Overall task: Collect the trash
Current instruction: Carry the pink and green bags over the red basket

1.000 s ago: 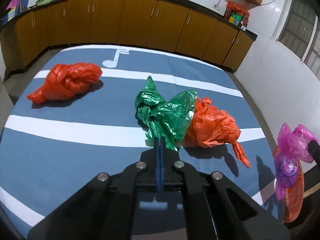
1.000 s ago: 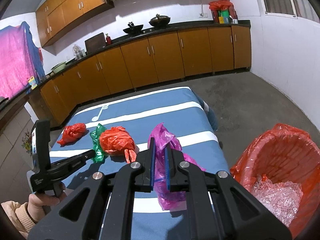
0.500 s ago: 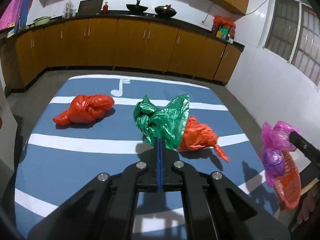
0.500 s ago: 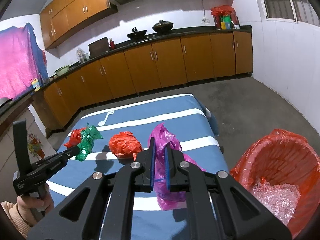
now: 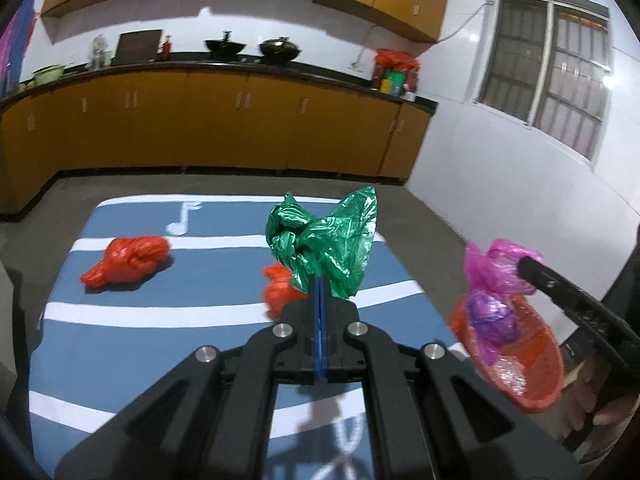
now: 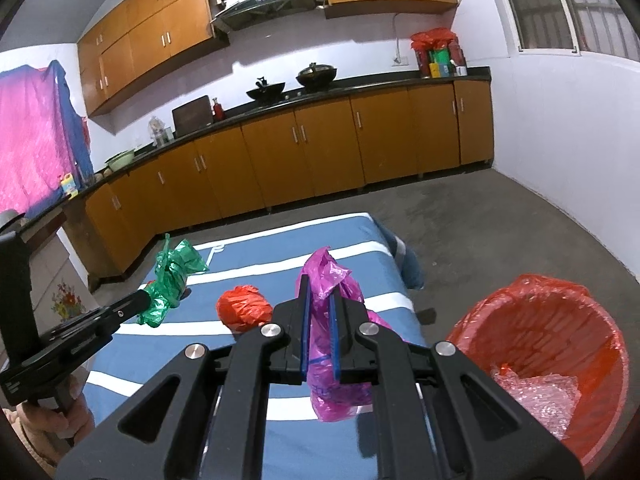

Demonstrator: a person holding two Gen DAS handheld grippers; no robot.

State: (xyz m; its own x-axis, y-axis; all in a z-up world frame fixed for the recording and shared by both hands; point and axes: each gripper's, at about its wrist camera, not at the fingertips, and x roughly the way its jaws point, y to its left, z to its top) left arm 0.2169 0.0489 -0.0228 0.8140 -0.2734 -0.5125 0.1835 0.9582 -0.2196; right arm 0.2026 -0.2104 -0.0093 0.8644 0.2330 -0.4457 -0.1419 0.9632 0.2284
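Both tongs hold crumpled plastic bags above the blue striped counter.

The left tongs [image 5: 321, 286] pinch a green plastic bag [image 5: 325, 247] held up in the air; the right tongs [image 6: 319, 306] are clamped on a magenta plastic bag [image 6: 335, 344] that hangs near the red-lined trash bin [image 6: 560, 332] on the floor. Two red plastic bags stay on the counter [image 5: 132, 344]: a knotted one [image 5: 127, 261] at the left and a smaller one [image 6: 243, 307] near the middle.
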